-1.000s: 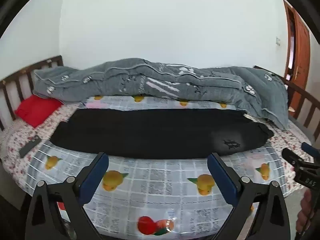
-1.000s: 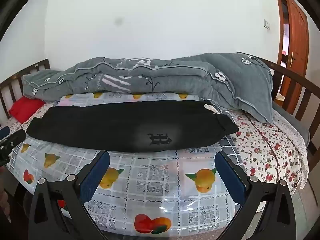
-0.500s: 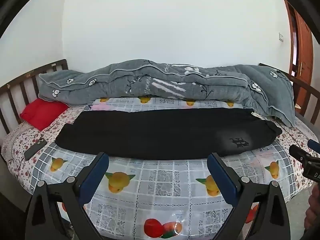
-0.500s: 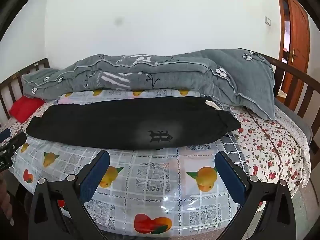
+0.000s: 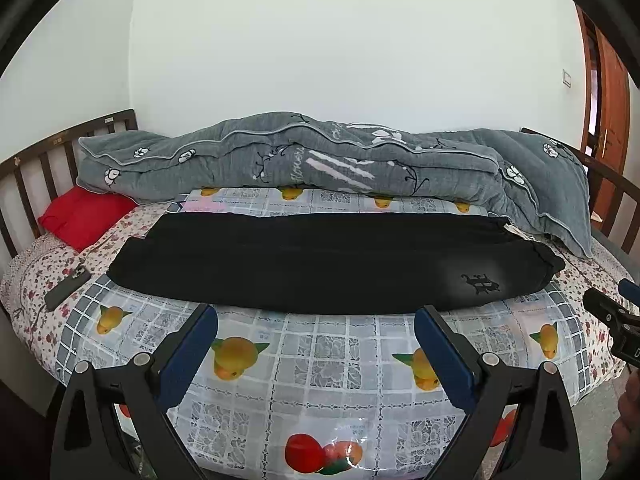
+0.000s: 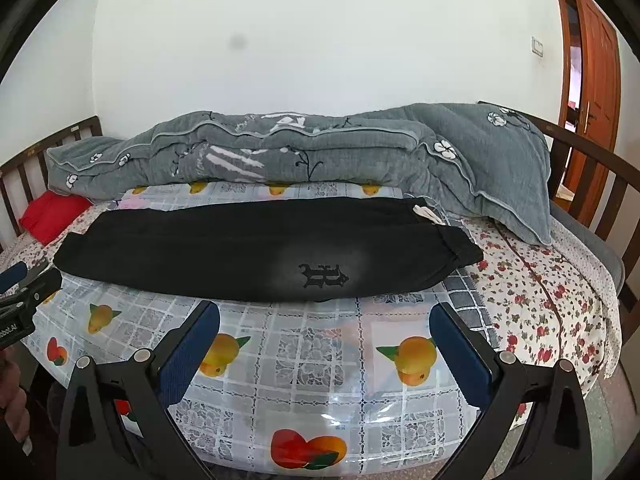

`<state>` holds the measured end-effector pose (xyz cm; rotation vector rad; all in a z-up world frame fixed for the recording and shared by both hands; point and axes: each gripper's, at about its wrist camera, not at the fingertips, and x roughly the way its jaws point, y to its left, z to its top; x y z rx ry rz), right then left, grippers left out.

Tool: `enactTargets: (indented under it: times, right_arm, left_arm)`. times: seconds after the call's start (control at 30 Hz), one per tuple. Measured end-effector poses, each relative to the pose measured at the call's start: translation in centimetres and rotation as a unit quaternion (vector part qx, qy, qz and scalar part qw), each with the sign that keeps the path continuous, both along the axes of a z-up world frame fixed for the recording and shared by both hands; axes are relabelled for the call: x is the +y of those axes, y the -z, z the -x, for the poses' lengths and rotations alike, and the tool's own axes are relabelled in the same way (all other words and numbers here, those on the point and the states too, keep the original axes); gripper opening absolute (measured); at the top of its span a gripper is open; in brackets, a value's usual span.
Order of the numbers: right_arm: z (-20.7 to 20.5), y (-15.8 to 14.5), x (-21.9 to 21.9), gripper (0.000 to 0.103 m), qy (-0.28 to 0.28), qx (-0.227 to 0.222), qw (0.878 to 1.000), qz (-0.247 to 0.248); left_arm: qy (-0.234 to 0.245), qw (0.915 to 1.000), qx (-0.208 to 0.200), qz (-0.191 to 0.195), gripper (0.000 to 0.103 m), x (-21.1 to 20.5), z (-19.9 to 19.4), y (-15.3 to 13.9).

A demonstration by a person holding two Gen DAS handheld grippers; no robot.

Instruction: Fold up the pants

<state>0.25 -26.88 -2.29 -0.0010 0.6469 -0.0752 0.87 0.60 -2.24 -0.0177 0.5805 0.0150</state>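
Black pants (image 5: 320,264) lie flat lengthwise across the bed, legs stacked, waistband at the right, a dark logo near the waist (image 6: 323,275). They also show in the right wrist view (image 6: 248,252). My left gripper (image 5: 316,320) is open and empty, above the fruit-print sheet just in front of the pants' near edge. My right gripper (image 6: 324,324) is open and empty, in front of the logo end. Neither touches the pants. The right gripper's tip (image 5: 612,312) shows at the right edge of the left wrist view.
A rolled grey quilt (image 5: 320,164) lies behind the pants along the wall. A red pillow (image 5: 84,216) and a dark phone (image 5: 68,286) sit at the left. Wooden bed rails (image 6: 592,184) flank both ends. A door (image 6: 592,68) stands at the right.
Both grippers have risen and pulled back slightly; the bed and pants sit lower in view. The left view has turned a little to the right. The pants have not moved.
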Motion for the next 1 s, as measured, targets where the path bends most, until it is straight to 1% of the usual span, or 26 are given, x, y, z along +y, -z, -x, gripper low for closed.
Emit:
enactTargets:
  times: [1.0]
  right_arm:
    - [0.54, -0.7, 0.54, 0.103, -0.005, -0.01, 1.0, 0.001]
  left_arm:
    - [-0.003, 1.0, 0.001, 0.007, 0.099, 0.45, 0.13, 0.04]
